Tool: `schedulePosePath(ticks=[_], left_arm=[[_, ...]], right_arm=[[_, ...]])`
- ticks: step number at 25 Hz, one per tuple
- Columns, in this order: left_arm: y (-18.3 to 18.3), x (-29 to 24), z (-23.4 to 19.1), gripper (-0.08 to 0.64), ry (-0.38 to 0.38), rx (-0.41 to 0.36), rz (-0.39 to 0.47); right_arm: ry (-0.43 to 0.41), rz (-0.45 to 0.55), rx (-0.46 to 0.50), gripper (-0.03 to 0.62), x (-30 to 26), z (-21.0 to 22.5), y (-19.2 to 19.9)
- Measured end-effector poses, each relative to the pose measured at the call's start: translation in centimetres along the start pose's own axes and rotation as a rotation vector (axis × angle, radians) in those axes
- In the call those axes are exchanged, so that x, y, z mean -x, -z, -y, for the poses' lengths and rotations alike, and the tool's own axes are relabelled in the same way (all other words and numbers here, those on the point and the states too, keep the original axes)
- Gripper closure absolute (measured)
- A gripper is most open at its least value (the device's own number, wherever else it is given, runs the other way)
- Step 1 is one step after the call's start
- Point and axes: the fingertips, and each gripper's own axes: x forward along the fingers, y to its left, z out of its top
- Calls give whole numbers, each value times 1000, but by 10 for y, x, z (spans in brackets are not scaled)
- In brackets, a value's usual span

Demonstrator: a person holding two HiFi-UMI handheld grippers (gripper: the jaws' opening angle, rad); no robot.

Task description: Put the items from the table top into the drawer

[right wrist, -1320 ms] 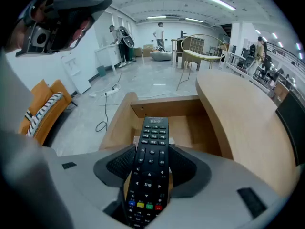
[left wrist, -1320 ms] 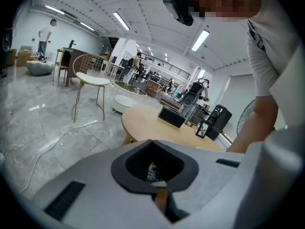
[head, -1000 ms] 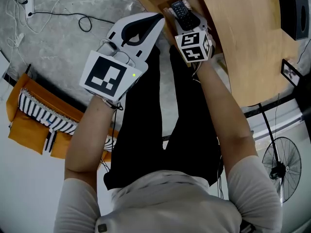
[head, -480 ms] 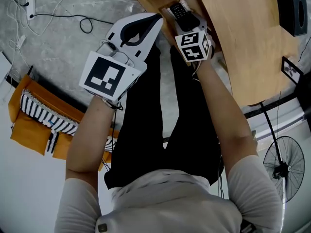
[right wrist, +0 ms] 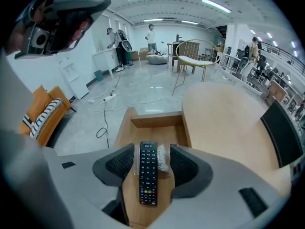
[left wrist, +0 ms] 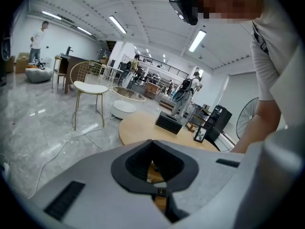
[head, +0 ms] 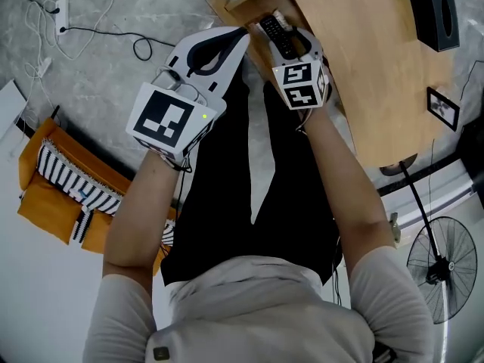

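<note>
A black remote (right wrist: 148, 173) lies flat on the floor of the open wooden drawer (right wrist: 155, 119), with a white bristly item (right wrist: 163, 159) beside it. My right gripper (right wrist: 151, 165) hangs above it, pointing steeply down. Its jaws have just been opening, and the remote (head: 276, 36) shows between them from above with neither pad touching it. In the head view the right gripper (head: 287, 40) sits over the drawer (head: 242, 6). My left gripper (head: 243, 31) is held left of the drawer with its tips together and nothing in it; the left gripper view shows the same left gripper (left wrist: 159, 190).
The round wooden table (head: 363, 59) carries a black box (head: 431, 2) and a small picture frame (head: 442, 108). A fan (head: 439, 267) stands at the right, and an orange seat with a striped cushion (head: 53, 195) at the left. A cable (head: 144, 48) lies on the floor.
Both grippers have risen a little. The right jaws have spread off the remote, which stays lying in the drawer. The left gripper stays shut.
</note>
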Motion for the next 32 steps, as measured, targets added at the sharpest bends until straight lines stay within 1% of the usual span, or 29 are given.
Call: schedulePosePath(ticks=[3, 6, 8, 11, 15, 17, 21, 24, 28, 32], left_arm=[[-32, 13, 9, 551, -10, -25, 26], [-65, 33, 22, 551, -19, -37, 34], [-90, 47, 31, 551, -24, -47, 44], [-133, 65, 43, 551, -17, -97, 76], [-189, 91, 74, 551, -5, -138, 115], [-217, 103, 95, 551, 13, -164, 133], [-270, 124, 141, 551, 78, -252, 165], [-312, 135, 165, 551, 123, -311, 213], [-350, 162, 196, 551, 160, -338, 263], [-381, 193, 223, 551, 193, -369, 318]], right_arm=[[26, 55, -20, 339, 39, 10, -29], [63, 105, -48, 343, 90, 20, -59], [86, 154, -71, 356, 127, 29, -82], [121, 246, -126, 373, 180, 43, -122], [147, 360, -168, 419, 268, 51, -166], [173, 417, -177, 428, 317, 57, -188], [231, 518, -148, 446, 411, 63, -227], [295, 602, -108, 468, 474, 71, -256], [352, 685, -92, 494, 546, 66, -277], [384, 758, -72, 530, 599, 50, -294]])
